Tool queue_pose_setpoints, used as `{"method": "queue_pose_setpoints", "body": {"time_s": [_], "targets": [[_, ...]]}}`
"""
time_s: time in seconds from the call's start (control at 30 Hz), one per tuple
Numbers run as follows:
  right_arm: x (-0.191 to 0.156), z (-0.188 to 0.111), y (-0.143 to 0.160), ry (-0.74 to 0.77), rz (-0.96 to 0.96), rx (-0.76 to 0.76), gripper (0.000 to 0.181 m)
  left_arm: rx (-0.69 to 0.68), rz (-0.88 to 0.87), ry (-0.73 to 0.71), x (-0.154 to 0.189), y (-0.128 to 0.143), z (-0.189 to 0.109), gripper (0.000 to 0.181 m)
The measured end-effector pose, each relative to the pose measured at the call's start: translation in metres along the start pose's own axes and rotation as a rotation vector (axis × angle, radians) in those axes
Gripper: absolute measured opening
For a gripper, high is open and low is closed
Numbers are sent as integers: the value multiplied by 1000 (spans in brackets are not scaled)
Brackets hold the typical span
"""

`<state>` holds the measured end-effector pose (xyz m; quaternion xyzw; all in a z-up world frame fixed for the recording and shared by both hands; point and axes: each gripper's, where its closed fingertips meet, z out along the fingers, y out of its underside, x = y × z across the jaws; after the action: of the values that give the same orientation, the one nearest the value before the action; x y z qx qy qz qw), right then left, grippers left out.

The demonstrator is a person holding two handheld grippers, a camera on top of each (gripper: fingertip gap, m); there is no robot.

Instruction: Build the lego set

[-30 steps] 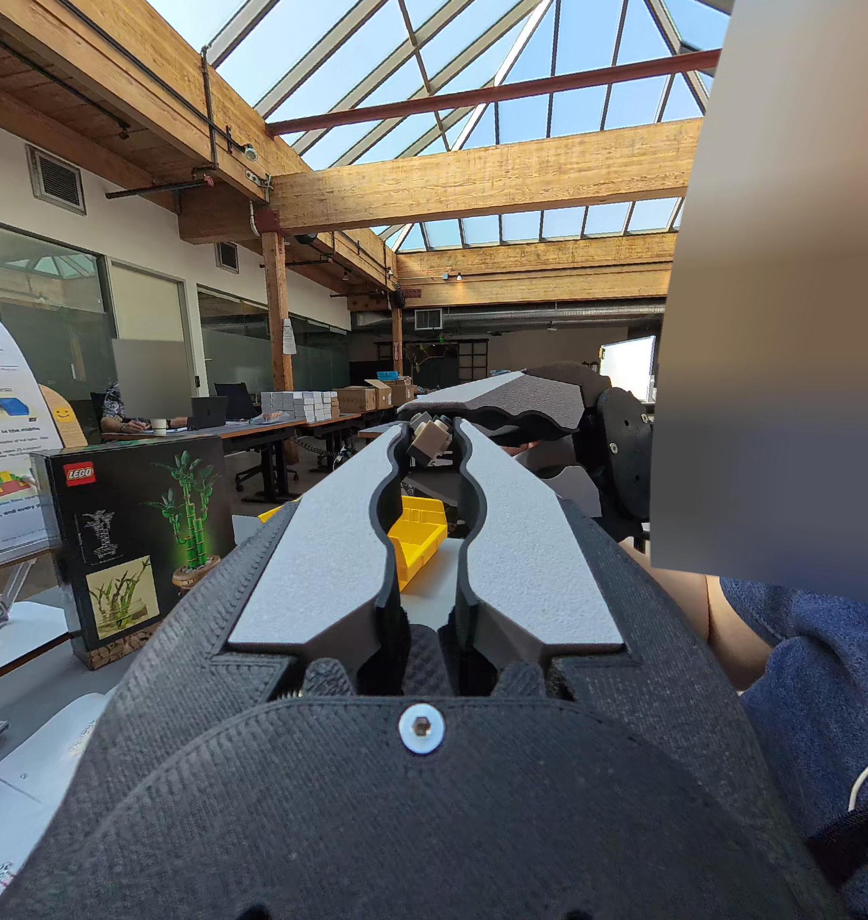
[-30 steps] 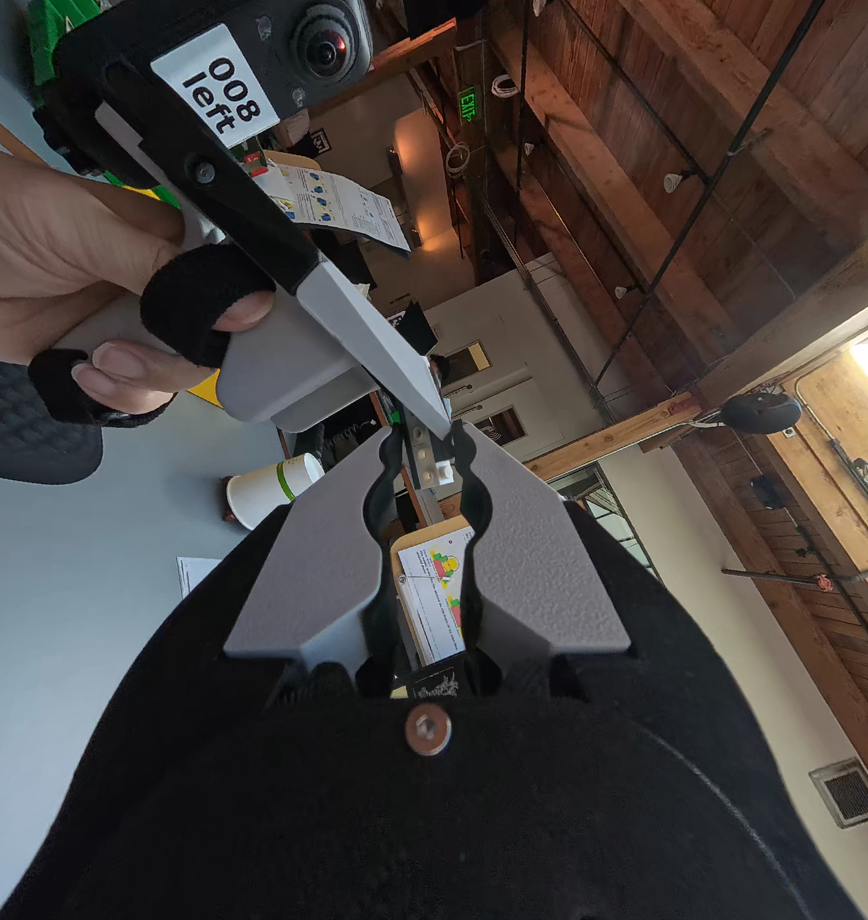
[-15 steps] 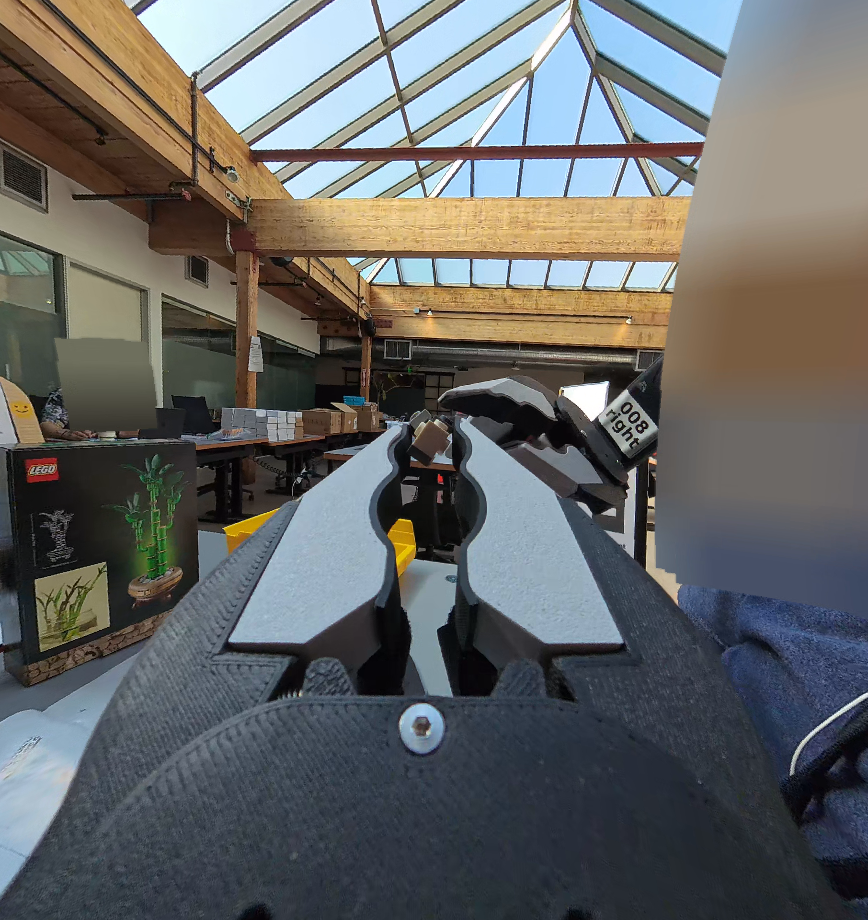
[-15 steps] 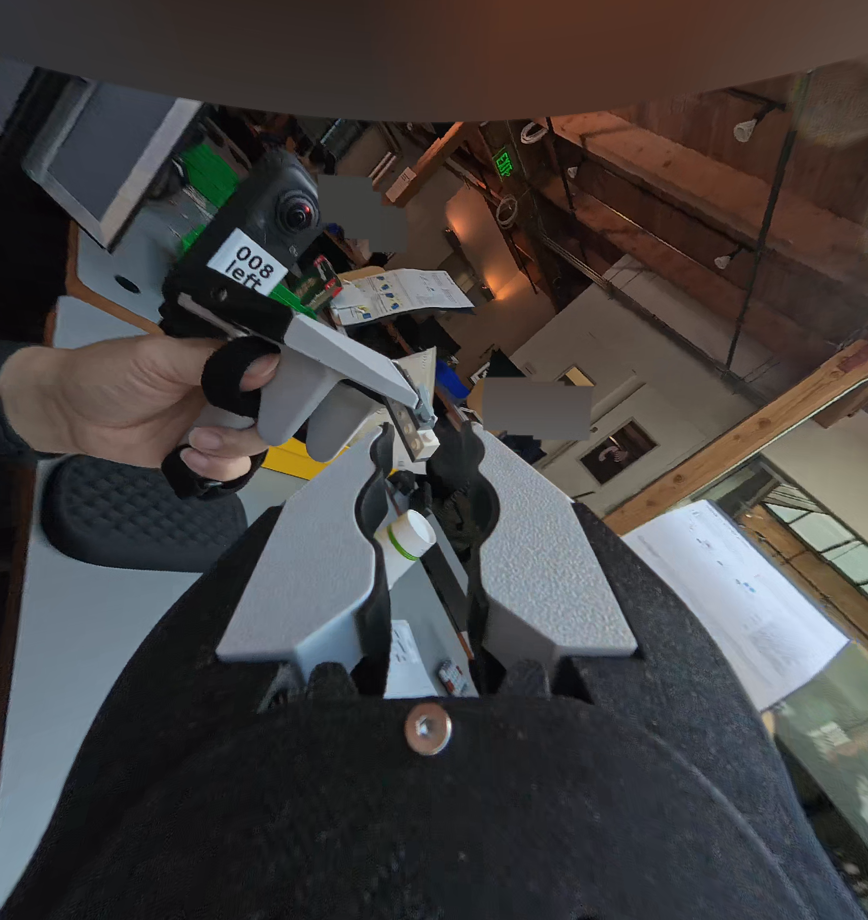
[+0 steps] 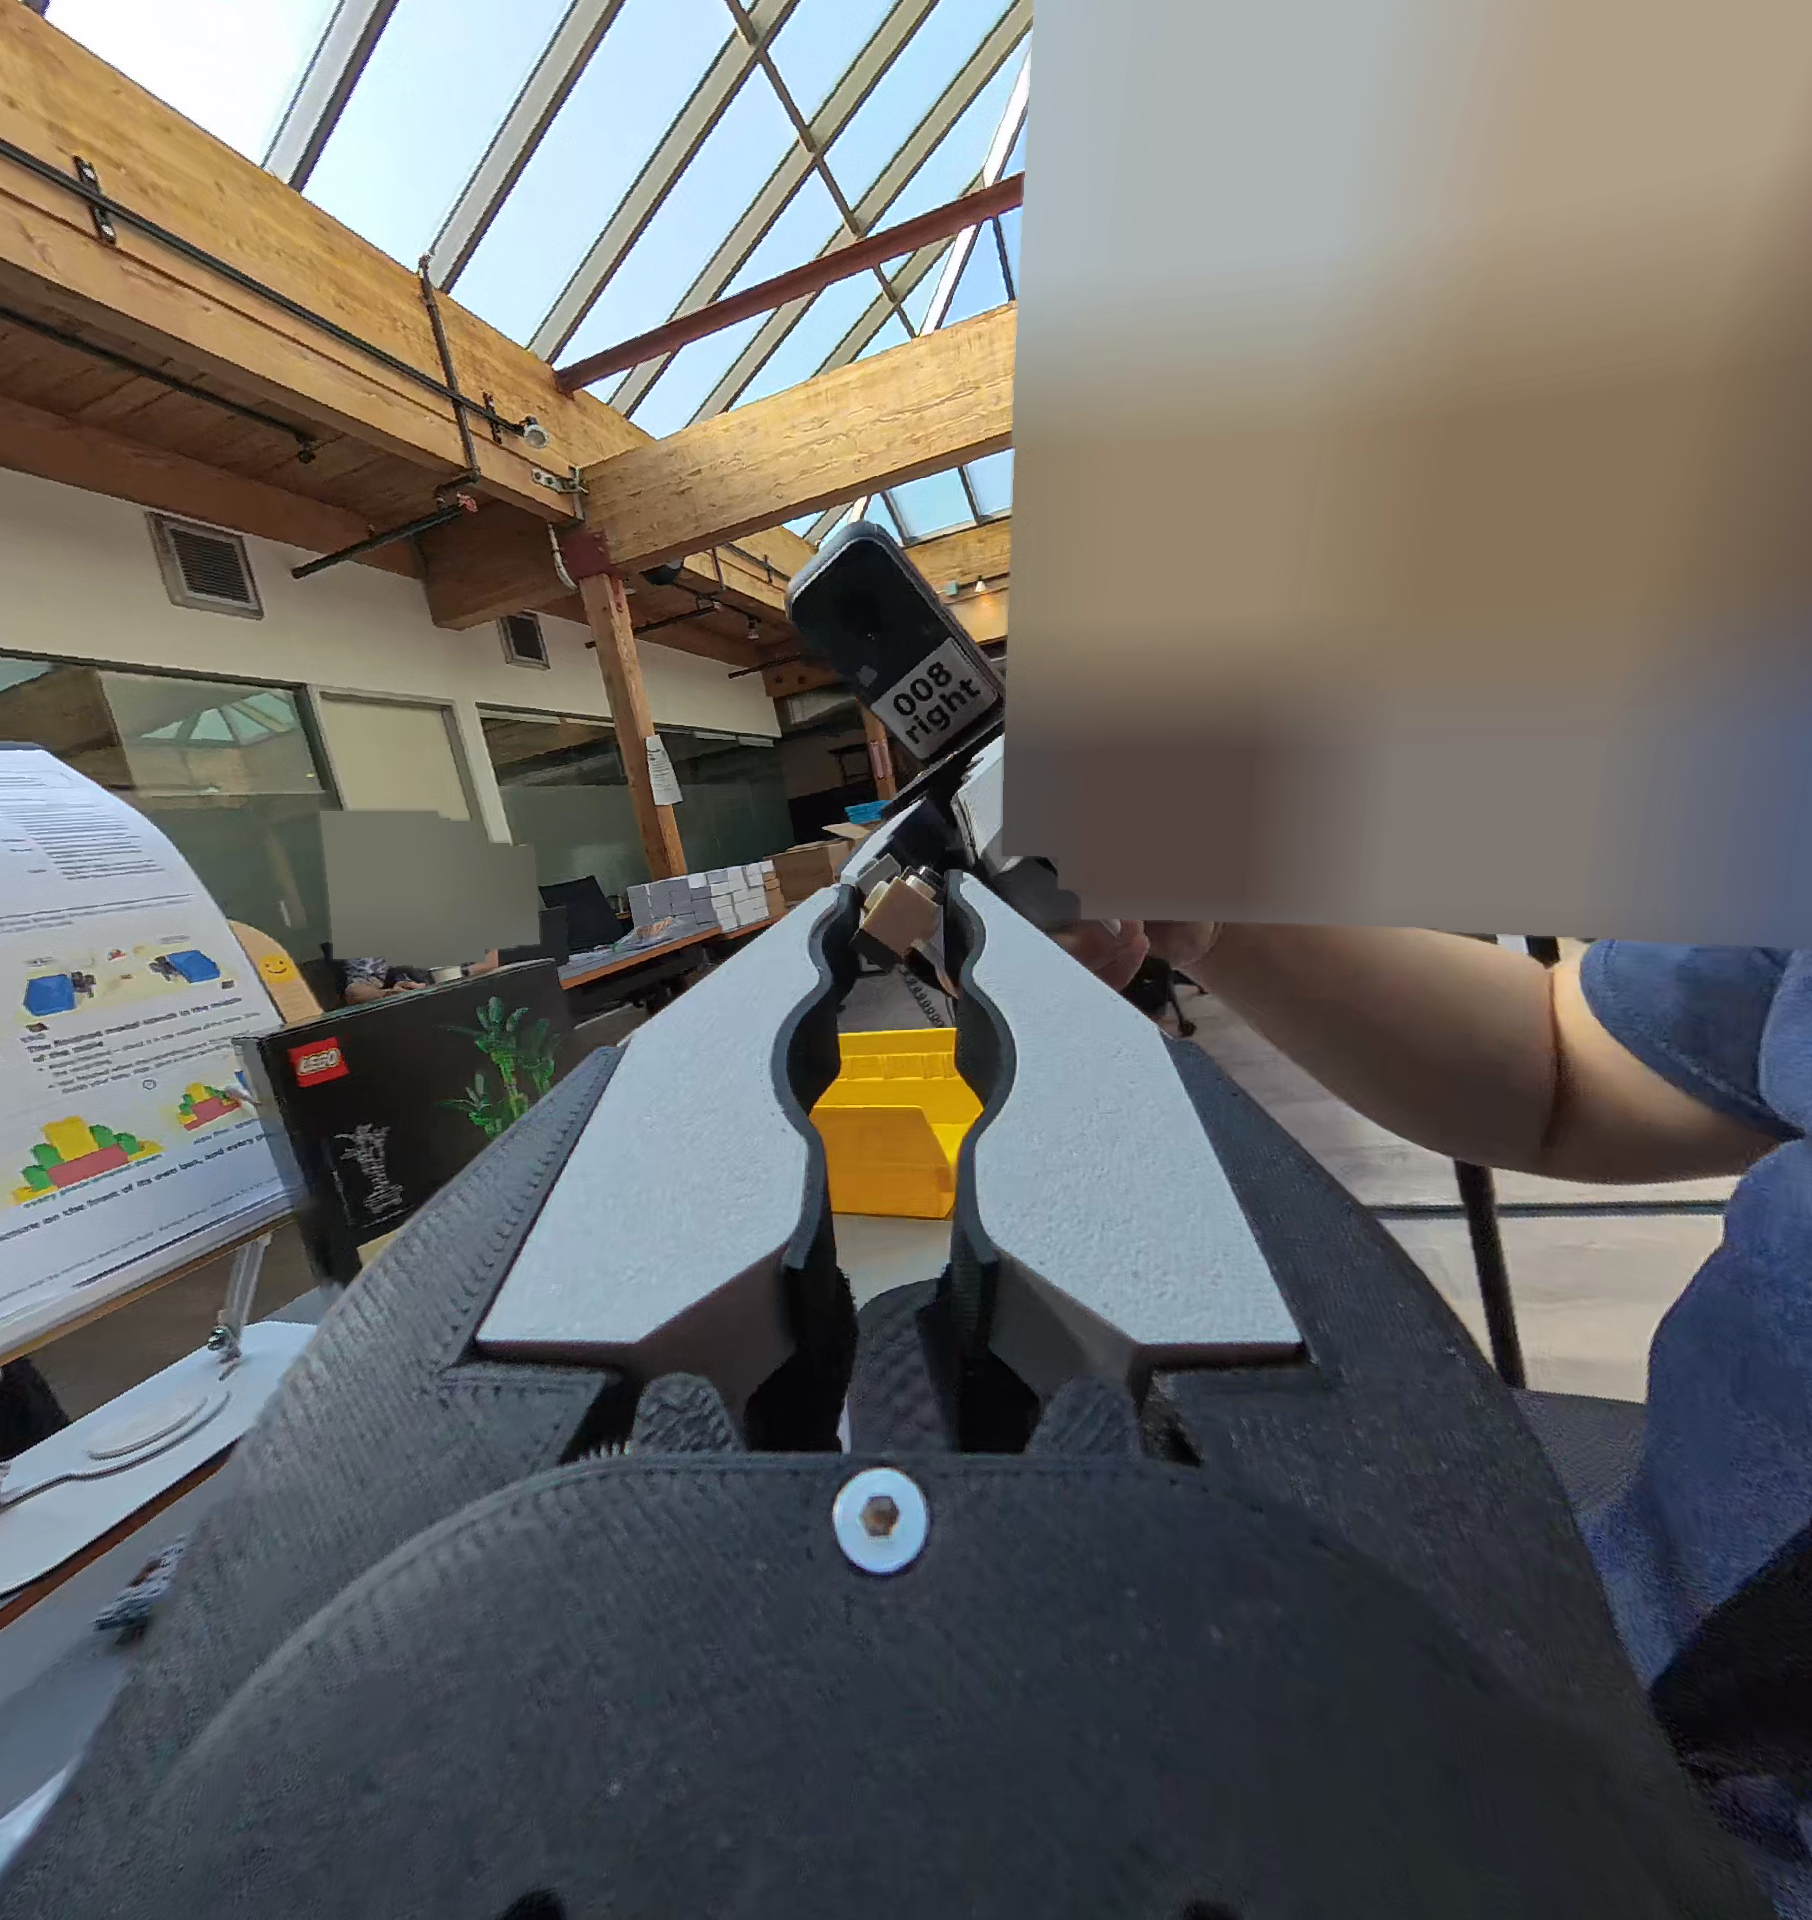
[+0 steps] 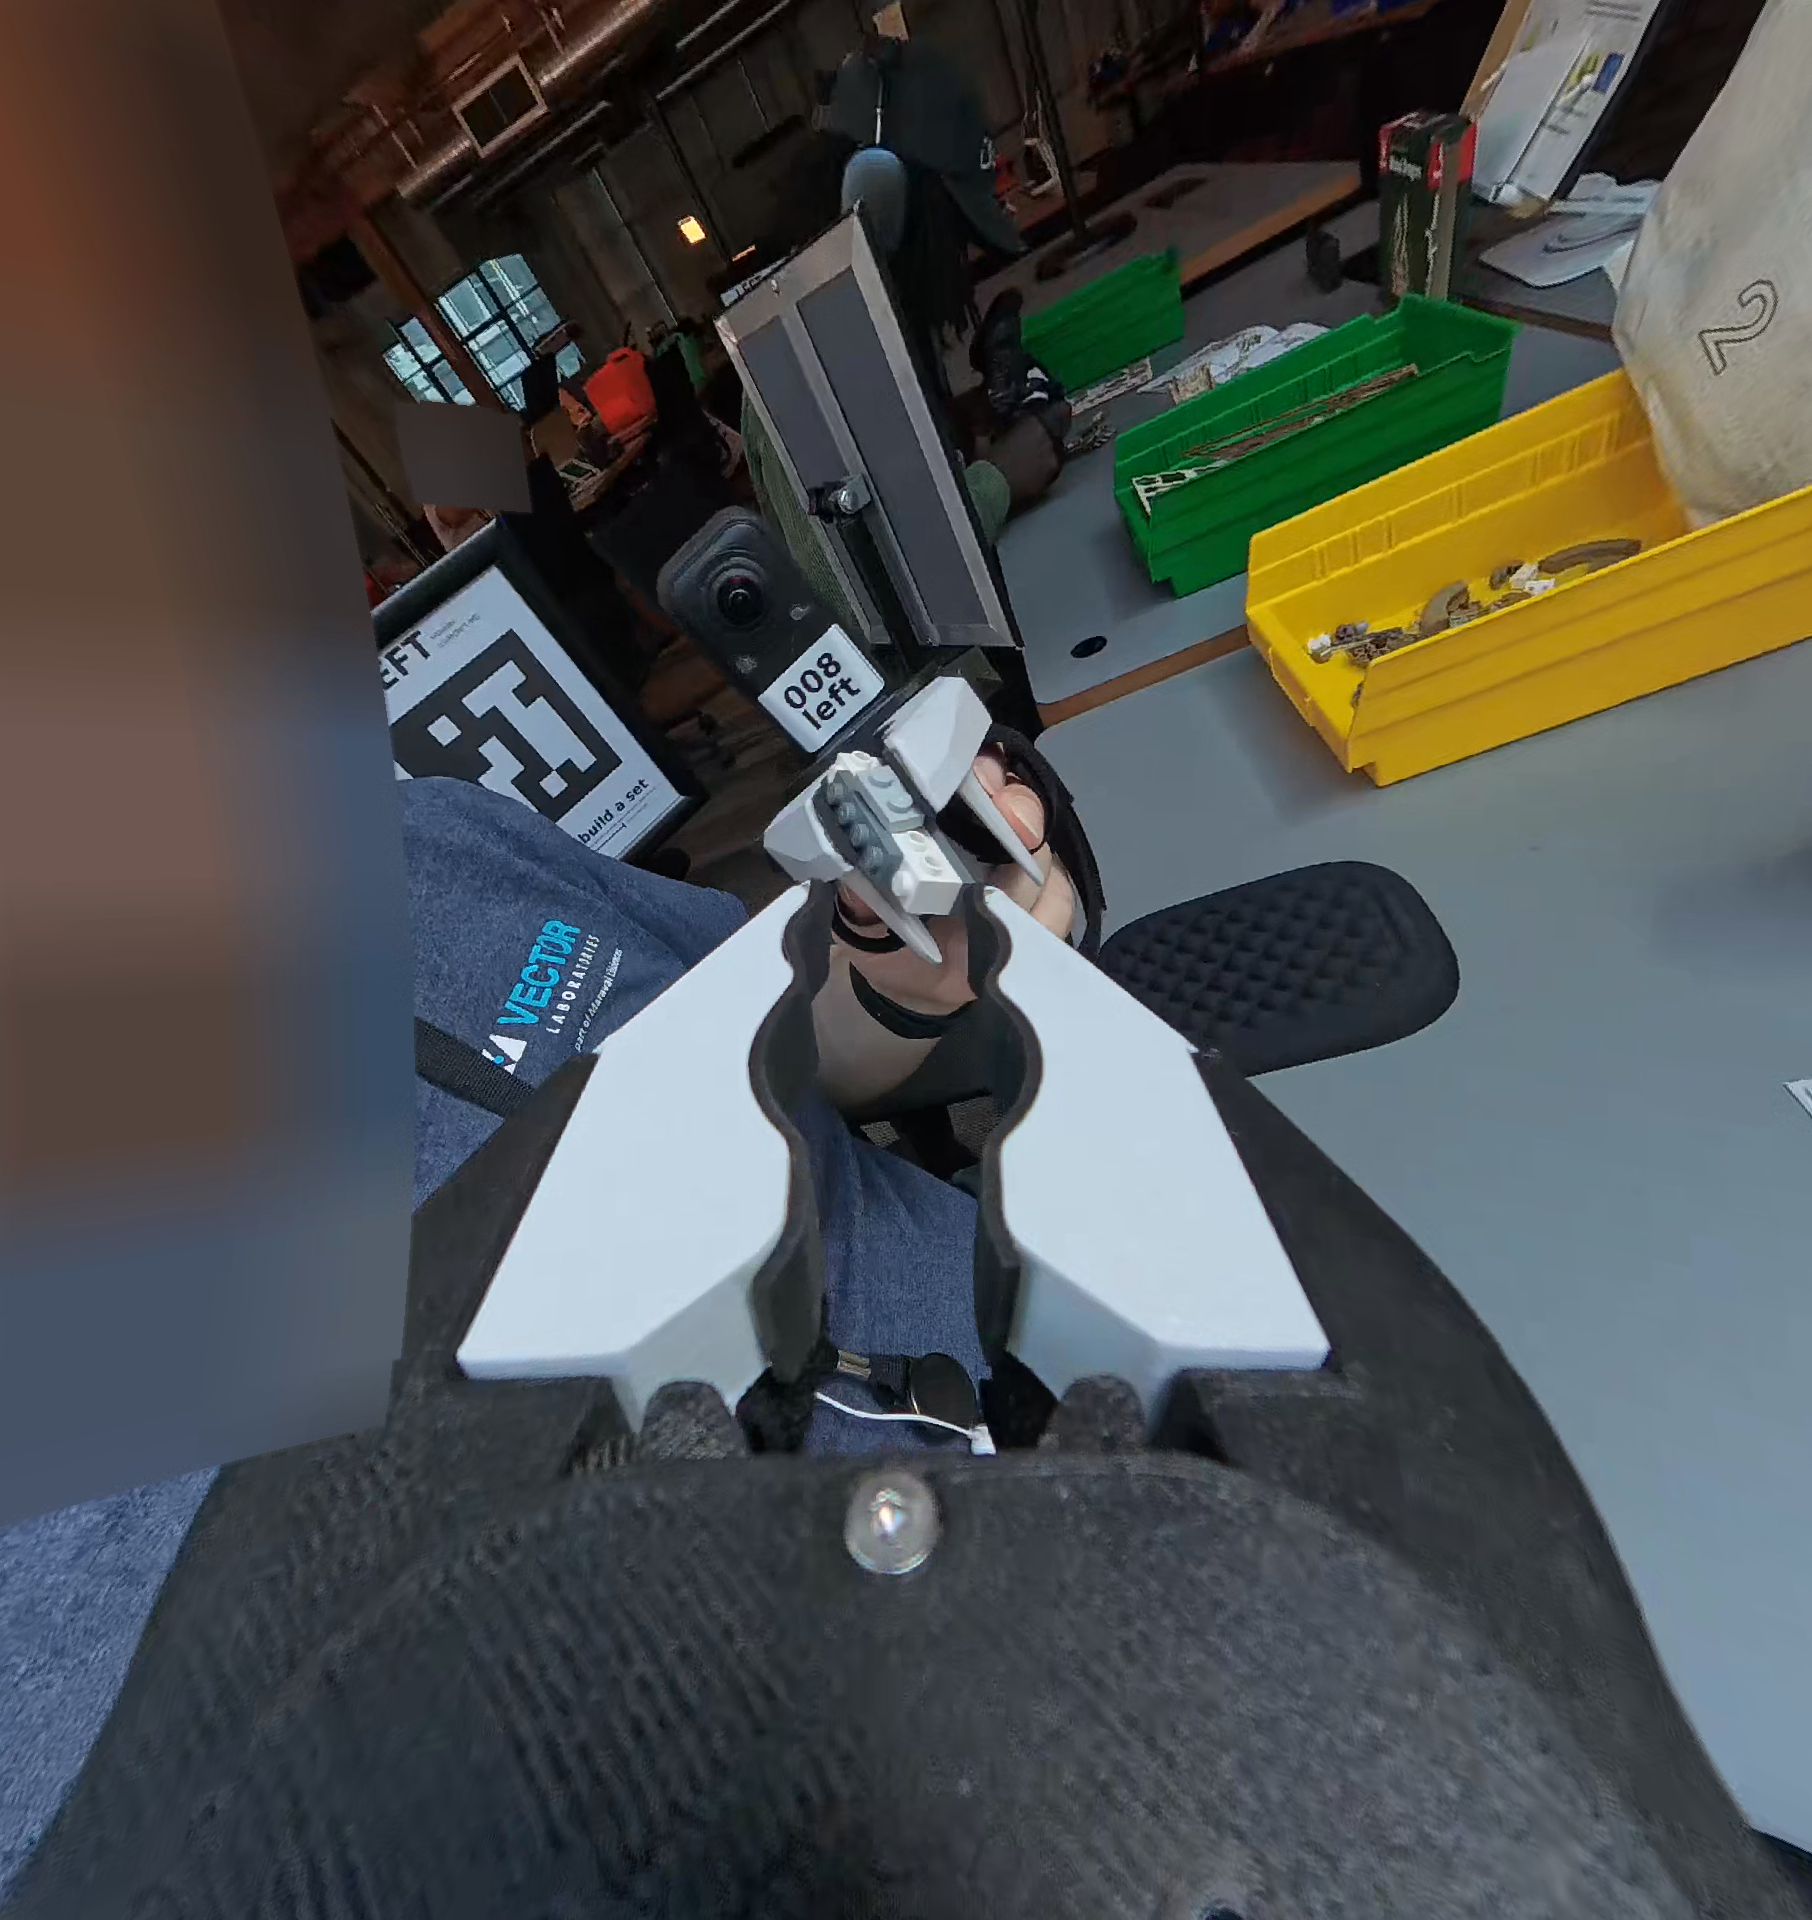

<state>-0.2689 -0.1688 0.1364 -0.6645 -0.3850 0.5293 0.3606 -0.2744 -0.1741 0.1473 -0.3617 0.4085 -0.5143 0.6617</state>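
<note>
A small lego assembly (image 5: 894, 914) of grey, white and tan pieces is clamped between my left gripper's (image 5: 897, 925) fingertips, held up in the air. In the right wrist view the left gripper (image 6: 943, 862) faces the camera, with the grey-and-white assembly (image 6: 886, 831) in its pointed fingers. My right gripper (image 6: 891, 904) has its jaws a little apart, its tips on either side of the assembly's white end. I cannot tell if they press on it. In the left wrist view the right gripper (image 5: 886, 868) comes in from above and beyond the assembly.
A yellow bin (image 6: 1567, 665) with loose brown pieces, two green bins (image 6: 1317, 436) and a paper bag (image 6: 1754, 291) stand on the grey table (image 6: 1504, 1039). A black padded rest (image 6: 1286, 956) lies near. The set's box (image 5: 414, 1081) and an instruction sheet on a stand (image 5: 71, 1018) are left. Only a small space, under 4 cm, lies between the two pairs of fingers.
The right gripper has swung round the assembly, from facing the ceiling to facing the table and the left gripper head-on. The assembly has stayed fixed in the left gripper's tips.
</note>
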Motion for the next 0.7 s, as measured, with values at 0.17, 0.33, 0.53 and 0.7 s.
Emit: {"method": "queue_pose_setpoints", "body": {"time_s": [0.17, 0.33, 0.53, 0.7], "targets": [[2, 1, -20, 177, -98, -25, 26, -72, 200, -149, -11, 9, 0, 13], [15, 8, -29, 337, -111, -50, 26, -101, 336, -334, -30, 13, -3, 13], [25, 22, -24, 378, -138, -54, 24, -134, 505, -424, -31, 15, -2, 14], [28, 25, -20, 383, -132, -90, 20, -145, 548, -426, -28, 16, -1, 13]]}}
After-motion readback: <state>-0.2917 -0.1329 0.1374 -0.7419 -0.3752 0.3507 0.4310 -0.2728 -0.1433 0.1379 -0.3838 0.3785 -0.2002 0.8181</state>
